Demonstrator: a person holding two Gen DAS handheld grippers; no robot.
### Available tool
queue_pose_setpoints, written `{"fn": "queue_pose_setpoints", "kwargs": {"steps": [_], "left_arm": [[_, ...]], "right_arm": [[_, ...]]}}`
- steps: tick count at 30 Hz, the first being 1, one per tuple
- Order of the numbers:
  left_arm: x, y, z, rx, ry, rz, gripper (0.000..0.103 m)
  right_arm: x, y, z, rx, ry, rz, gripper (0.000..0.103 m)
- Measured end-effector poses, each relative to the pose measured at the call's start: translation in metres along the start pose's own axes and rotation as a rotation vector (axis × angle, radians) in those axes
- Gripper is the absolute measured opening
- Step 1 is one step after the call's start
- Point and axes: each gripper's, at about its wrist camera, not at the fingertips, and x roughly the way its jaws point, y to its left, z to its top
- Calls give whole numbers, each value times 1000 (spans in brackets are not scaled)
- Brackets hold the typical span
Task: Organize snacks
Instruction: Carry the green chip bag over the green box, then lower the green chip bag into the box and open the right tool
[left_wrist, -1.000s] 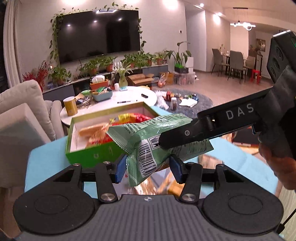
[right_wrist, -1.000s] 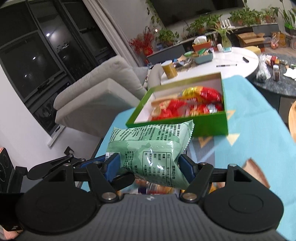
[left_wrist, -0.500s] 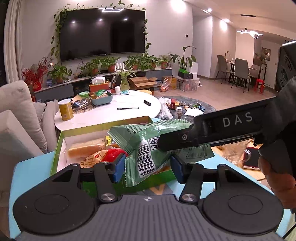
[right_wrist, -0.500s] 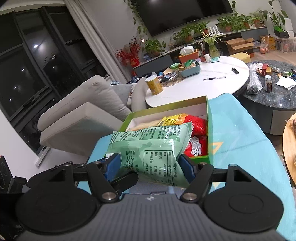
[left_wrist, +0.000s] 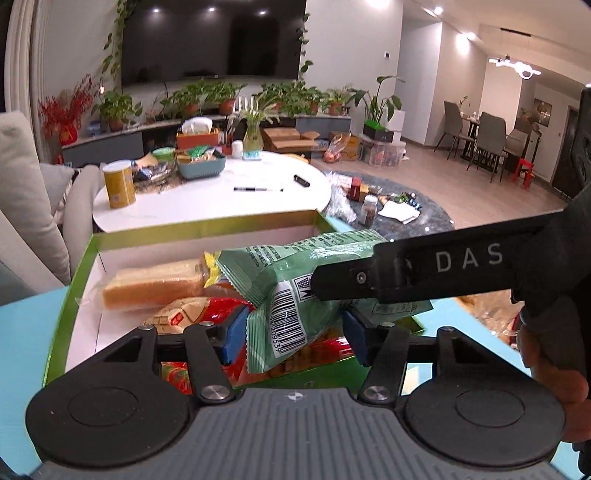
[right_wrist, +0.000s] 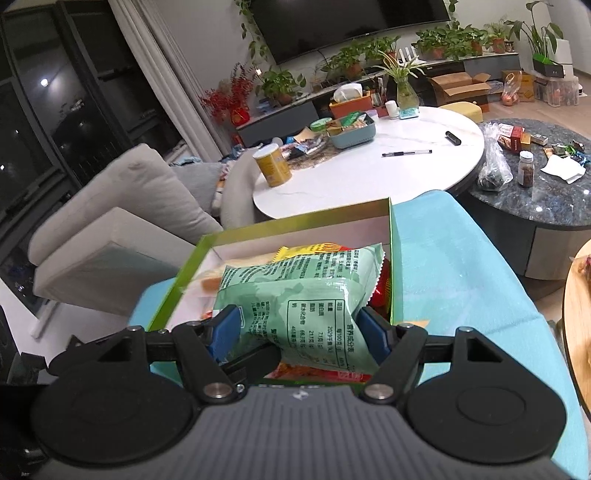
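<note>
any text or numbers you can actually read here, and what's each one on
"DAS": white letters on the black arm of the right gripper, cut off at the picture's edge.
"209539": digits under the barcode on the green snack bag, partly hidden; earlier digits unreadable.
Nutrition table and small print on the green snack bag: too small and blurred to read.
Label on the yellow can: unreadable.
Red packets in the green box: print blurred.

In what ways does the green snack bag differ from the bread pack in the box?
The green snack bag is opaque, printed with text and a barcode; the bread pack is clear wrap showing orange-brown slices. The green snack bag is held up above the green box, between the fingers of both the left gripper and the right gripper; the bread pack lies flat on the box floor, untouched. Both are sealed snack packs.
</note>
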Motion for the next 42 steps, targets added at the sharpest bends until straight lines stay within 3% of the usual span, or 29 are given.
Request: {"fn": "queue_pose_setpoints", "kwargs": {"steps": [10, 14, 20, 42], "left_arm": [[12, 30, -11, -50, 52, 15, 57], [10, 29, -11, -37, 49, 42, 56], [-7, 22, -11, -30, 24, 46, 68], [-98, 2, -16, 4, -86, 110, 83]], "right_arm": [[32, 3, -7, 10, 69, 36, 57], [33, 9, -6, -33, 54, 10, 57], [18, 7, -8, -22, 27, -10, 59], [-54, 46, -28, -83, -38, 77, 61]]}}
